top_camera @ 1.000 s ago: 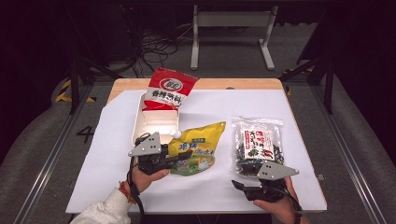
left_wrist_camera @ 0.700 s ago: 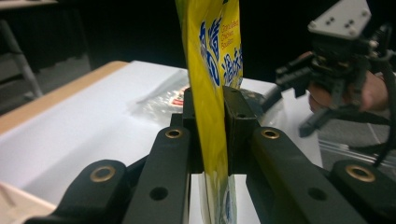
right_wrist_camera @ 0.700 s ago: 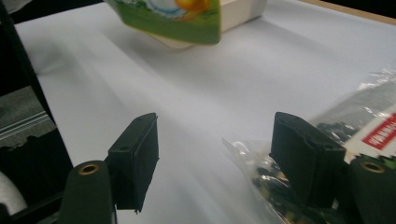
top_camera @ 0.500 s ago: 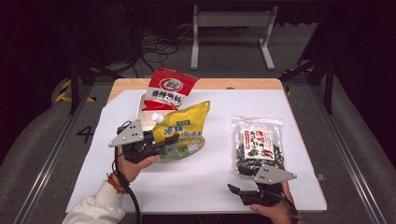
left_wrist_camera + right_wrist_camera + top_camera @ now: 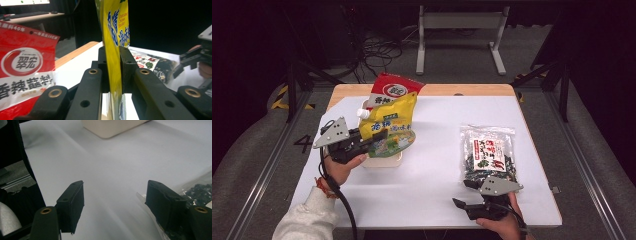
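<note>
- The yellow pouch (image 5: 388, 131) is clamped in the left claw (image 5: 373, 143), long axis upright, above the white bin (image 5: 384, 161) at far left.
- The right claw (image 5: 113, 207) is held apart, empty, near the seaweed bag (image 5: 488, 152).

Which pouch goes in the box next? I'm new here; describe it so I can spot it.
On the white table, look left to the cream box. Above it the left gripper is shut on a yellow pouch with a white spout, unlike the red bag behind it.
</note>
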`<state>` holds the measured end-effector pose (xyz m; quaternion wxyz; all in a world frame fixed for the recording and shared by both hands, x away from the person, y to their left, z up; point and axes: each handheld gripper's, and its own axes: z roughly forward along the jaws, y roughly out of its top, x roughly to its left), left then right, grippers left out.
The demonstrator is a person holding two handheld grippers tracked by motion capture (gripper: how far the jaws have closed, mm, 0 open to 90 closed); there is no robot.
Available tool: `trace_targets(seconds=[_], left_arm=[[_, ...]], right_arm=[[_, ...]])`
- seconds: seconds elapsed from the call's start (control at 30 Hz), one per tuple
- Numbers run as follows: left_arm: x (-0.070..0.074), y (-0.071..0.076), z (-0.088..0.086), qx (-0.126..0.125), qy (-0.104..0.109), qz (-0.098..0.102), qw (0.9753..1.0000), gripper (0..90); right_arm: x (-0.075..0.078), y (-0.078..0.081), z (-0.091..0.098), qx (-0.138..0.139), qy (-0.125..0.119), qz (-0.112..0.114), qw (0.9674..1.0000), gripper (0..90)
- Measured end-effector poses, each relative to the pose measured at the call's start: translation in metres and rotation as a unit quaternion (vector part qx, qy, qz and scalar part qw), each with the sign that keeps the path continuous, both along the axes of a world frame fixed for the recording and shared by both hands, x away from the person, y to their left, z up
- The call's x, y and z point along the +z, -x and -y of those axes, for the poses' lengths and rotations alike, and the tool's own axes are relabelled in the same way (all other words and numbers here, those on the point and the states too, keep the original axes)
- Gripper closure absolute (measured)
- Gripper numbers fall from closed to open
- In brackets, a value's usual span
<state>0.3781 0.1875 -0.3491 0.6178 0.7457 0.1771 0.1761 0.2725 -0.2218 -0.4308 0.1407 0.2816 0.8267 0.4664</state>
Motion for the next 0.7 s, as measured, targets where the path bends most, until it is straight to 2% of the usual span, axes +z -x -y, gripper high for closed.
trace_targets(seconds=[0.1, 0.23, 0.43, 0.57, 0.7], left_arm=[[-0.0007, -0.0039, -0.0023, 0.01, -0.005, 0.003, 0.9999, 82.3], [-0.0017, -0.0078, -0.0061, 0.012, -0.001, -0.001, 0.9999, 82.3], [-0.001, -0.0047, -0.0068, -0.002, 0.012, 0.001, 0.9999, 82.4], [-0.0009, -0.0024, -0.0053, -0.004, -0.007, 0.009, 0.9999, 82.3], [-0.0042, -0.0045, -0.0074, -0.004, -0.01, 0.003, 0.9999, 82.3]], right_arm=[[-0.0006, -0.0001, -0.0005, 0.0, 0.002, 0.0, 1.0, 30.6], [-0.0011, -0.0006, 0.0001, -0.001, 0.002, -0.001, 1.0, 30.6], [-0.0008, -0.0007, 0.001, -0.002, 0.004, 0.0, 1.0, 30.4], [-0.0004, -0.0005, 0.0014, -0.002, 0.003, 0.0, 1.0, 30.5], [-0.0009, -0.0004, 0.0007, 0.001, 0.006, 0.0, 1.0, 30.4]])
